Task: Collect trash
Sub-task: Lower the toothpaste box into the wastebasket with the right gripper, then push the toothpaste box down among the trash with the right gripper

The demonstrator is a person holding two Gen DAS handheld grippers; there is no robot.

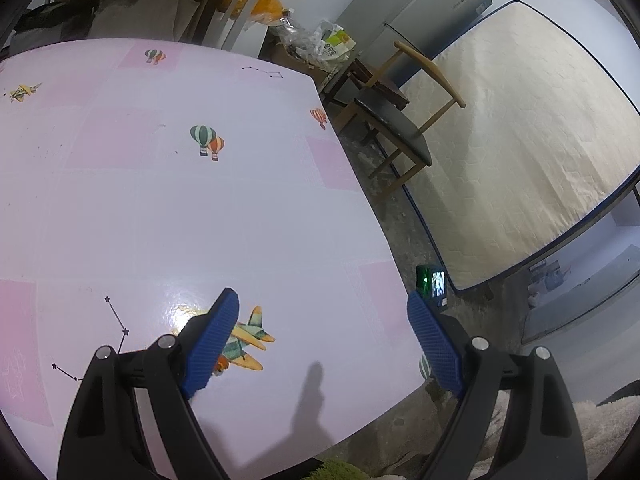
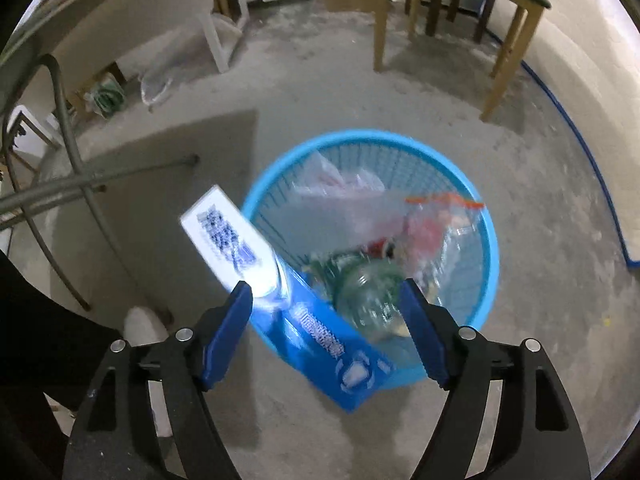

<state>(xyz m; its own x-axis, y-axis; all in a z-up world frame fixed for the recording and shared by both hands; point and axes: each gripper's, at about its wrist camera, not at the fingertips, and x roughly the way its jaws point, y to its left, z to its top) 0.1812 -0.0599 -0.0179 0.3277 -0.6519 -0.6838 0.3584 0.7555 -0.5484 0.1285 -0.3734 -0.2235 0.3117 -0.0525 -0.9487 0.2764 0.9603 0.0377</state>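
Right gripper [image 2: 326,294] wide open, nothing held; toothpaste tube [image 2: 236,246] and blue carton [image 2: 340,354] just below jaws, blurred, at near rim of blue basket [image 2: 490,240]. Tube looks light, soft, slick; best pinched across flat tail. Left gripper [image 1: 324,312] open, empty, over pink surface [image 1: 160,200].

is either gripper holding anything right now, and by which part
Nothing is held. The left gripper is open over the table. The right gripper is open; the blue-and-white box sits blurred between its jaws, above the blue basket.
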